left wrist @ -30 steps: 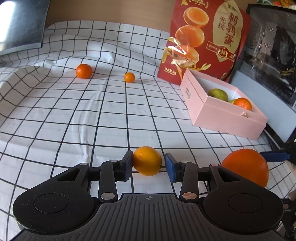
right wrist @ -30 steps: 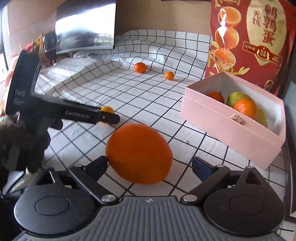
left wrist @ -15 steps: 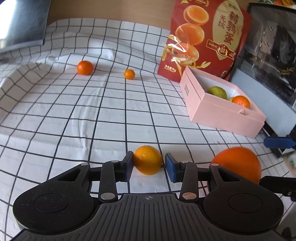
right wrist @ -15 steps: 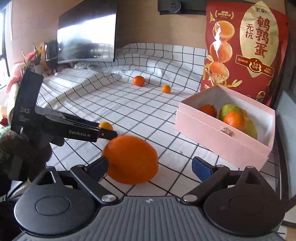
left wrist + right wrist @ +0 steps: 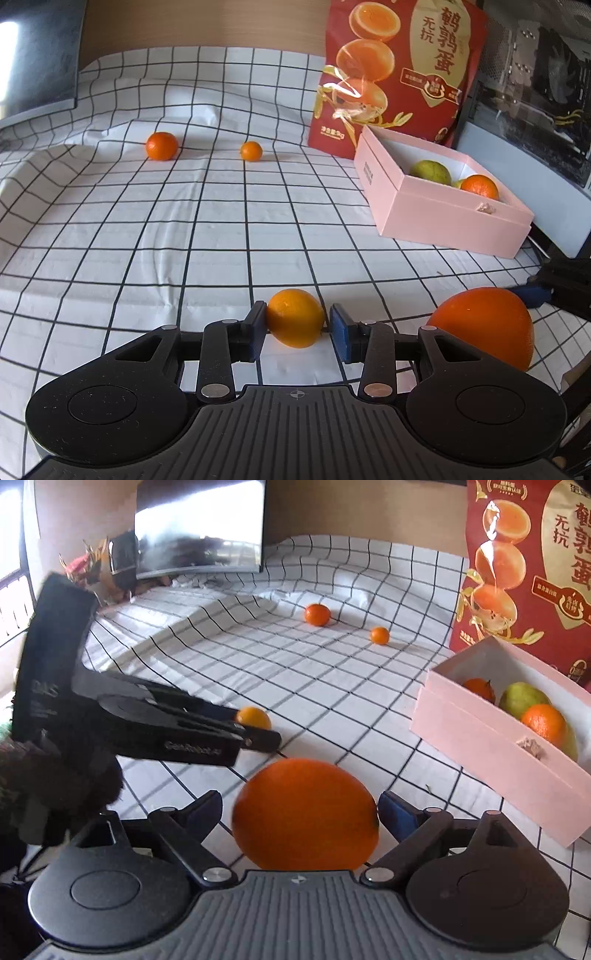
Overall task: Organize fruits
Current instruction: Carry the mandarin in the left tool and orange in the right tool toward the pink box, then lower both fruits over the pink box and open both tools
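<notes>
A small orange [image 5: 295, 317] sits on the checked cloth between the blue pads of my left gripper [image 5: 295, 326], which is shut on it. To its right lies a large orange [image 5: 306, 812], between the fingers of my right gripper [image 5: 300, 808]. Those jaws are closing: the right pad is almost at the peel and a gap shows on the left side. The large orange [image 5: 484, 325] also appears in the left wrist view, with a blue pad of the right gripper just behind it. The pink box [image 5: 480, 760] holds a green fruit [image 5: 521, 698] and two oranges.
Two more oranges [image 5: 161, 146] [image 5: 251, 151] lie far back on the cloth. A tall red bag [image 5: 399, 66] stands behind the pink box [image 5: 443, 218]. A monitor [image 5: 199, 528] stands at the back left, and dark equipment is on the right beyond the cloth's edge.
My right gripper moved in around the large orange, which now sits deeper between narrower jaws. The left gripper and its small orange stayed where they were.
</notes>
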A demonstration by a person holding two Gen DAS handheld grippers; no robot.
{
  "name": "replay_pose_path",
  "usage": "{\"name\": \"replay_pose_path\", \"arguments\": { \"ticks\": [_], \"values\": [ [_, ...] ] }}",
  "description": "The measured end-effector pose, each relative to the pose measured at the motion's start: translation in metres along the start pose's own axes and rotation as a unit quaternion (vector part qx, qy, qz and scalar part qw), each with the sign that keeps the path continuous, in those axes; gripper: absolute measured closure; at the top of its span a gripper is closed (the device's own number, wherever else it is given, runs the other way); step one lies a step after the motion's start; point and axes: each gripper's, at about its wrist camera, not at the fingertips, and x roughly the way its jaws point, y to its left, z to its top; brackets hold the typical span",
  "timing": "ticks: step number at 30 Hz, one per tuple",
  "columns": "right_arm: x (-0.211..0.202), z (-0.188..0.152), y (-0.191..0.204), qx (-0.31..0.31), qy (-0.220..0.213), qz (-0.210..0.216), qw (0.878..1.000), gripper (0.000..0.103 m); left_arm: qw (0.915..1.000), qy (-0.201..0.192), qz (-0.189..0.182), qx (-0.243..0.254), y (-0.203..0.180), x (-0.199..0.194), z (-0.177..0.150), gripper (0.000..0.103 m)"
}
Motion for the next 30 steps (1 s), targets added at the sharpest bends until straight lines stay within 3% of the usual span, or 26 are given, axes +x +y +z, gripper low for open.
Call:
{"name": "replay_pose_path", "arguments": {
  "ticks": [2,10,18,22,25,30],
  "values": [
    [0.004,-0.002,-0.003,0.002,0.011,0.004,1.000,0.020,1.0000,0.001,0.002,0.004,-0.001,0.003,0.002,0.061],
    [-0.004,-0.009,-0.003,0.000,0.013,-0.005,1.000,0.022,0.9994,-0.010,0.014,0.029,-0.007,0.006,0.002,0.062],
    [-0.030,-0.020,-0.025,0.016,0.015,-0.086,0.996,0.022,0.9947,0.005,-0.070,0.075,-0.032,-0.003,-0.007,0.062],
    [-0.045,-0.015,-0.045,0.043,0.005,-0.121,0.992,0.022,0.9914,0.013,-0.127,0.027,-0.036,0.007,0.014,0.062],
    [-0.060,0.003,-0.059,0.069,-0.020,-0.132,0.989,0.022,0.9900,-0.020,-0.140,0.004,-0.042,0.013,0.040,0.062],
    [-0.091,0.063,-0.076,0.099,-0.086,-0.167,0.977,0.022,0.9880,-0.050,-0.143,-0.032,-0.053,0.033,0.087,0.062]
  ]
}}
